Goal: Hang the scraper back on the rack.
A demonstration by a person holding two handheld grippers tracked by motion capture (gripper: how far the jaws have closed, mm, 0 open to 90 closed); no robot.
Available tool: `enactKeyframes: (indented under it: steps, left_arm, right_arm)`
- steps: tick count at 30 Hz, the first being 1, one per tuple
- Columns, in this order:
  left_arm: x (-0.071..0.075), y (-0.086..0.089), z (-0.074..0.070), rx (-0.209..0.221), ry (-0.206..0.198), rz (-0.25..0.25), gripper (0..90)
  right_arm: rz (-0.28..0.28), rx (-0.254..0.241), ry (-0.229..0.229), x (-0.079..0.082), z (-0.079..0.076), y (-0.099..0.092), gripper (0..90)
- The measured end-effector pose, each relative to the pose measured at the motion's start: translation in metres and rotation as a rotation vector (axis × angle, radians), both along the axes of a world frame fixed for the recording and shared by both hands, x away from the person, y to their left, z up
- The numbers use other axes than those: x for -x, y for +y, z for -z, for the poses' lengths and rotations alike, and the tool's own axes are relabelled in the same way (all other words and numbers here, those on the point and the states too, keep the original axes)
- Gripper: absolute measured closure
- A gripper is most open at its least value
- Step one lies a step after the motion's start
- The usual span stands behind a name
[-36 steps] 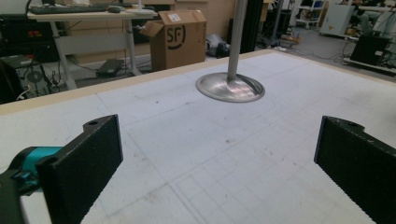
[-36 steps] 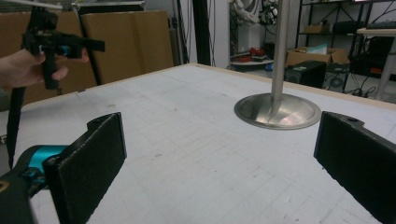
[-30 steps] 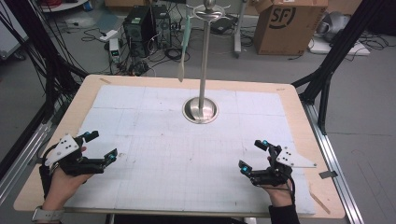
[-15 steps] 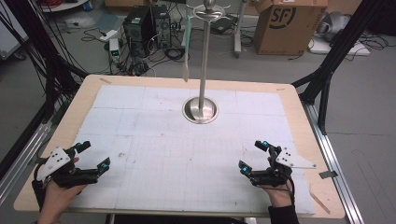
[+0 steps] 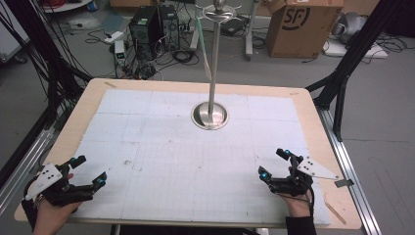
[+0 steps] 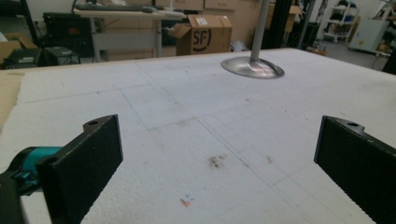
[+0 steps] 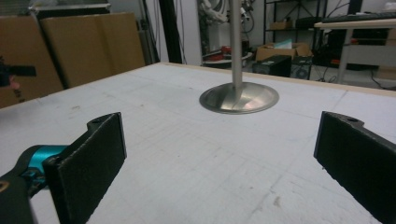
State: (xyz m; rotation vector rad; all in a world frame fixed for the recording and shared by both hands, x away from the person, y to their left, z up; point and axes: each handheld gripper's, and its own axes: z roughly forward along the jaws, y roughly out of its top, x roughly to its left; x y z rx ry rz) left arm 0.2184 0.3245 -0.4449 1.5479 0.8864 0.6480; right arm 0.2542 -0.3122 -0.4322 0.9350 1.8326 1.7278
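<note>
A steel stand (image 5: pixel 210 115) with a round base and a tall pole rises from the far middle of the white gridded mat (image 5: pixel 161 147). It appears ahead in the left gripper view as the stand (image 6: pixel 252 66) and in the right gripper view as the stand (image 7: pixel 239 97). My left gripper (image 5: pixel 88 172) sits at the front left corner of the mat, open and holding nothing; the open left gripper (image 6: pixel 217 154) frames bare mat. My right gripper (image 5: pixel 274 163) rests near the front right edge, also open; the right gripper (image 7: pixel 219 154) has nothing between its jaws.
The wooden table (image 5: pixel 313 122) borders the mat. A pale strip (image 5: pixel 204 49) hangs from the top of the stand. Behind the table lie a cardboard box (image 5: pixel 299 24), computer cases (image 5: pixel 147 24) and cables on the floor. Black frame legs (image 5: pixel 347 63) stand at the right.
My left gripper has drawn back toward the front left corner of the mat and stayed open. The right gripper has not moved.
</note>
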Motion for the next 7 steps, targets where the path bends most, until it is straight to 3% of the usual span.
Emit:
enactKeyframes:
  steps: [4, 7]
  left_arm:
    - [-0.0010, -0.0027, -0.0004, 0.021, -0.007, 0.007, 1.7]
    - [-0.0021, -0.0065, -0.0022, 0.012, -0.014, 0.021, 1.7]
  right_arm:
    - [0.017, -0.008, 0.000, 0.0008, 0.0033, -0.0047, 1.1]
    - [0.013, -0.007, 0.002, 0.0022, 0.0036, -0.0037, 1.2]
